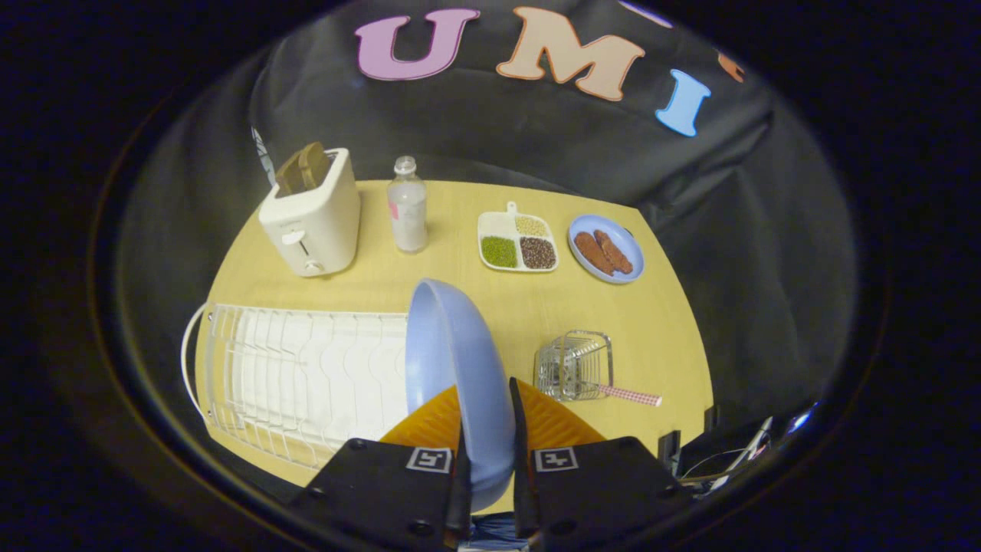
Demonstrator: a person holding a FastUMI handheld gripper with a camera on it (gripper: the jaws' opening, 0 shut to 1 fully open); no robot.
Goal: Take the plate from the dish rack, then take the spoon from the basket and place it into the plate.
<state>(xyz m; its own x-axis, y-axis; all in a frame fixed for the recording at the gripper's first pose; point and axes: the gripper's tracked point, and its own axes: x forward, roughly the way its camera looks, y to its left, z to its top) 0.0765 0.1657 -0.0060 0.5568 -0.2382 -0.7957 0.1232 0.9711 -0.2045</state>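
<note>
Between the two fingers of the gripper (487, 452), the blue plate (460, 368) stands on its edge, pinched tight so it can lift off the white dish rack (291, 376), while the spoon (630, 395) waits in the wire basket (575, 364) nearby.

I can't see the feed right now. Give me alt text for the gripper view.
The gripper is shut on a light blue round plate, held on edge above the white wire dish rack. Right of it, a pink-checked spoon handle sticks out of a small wire basket on the yellow wooden table.
</note>
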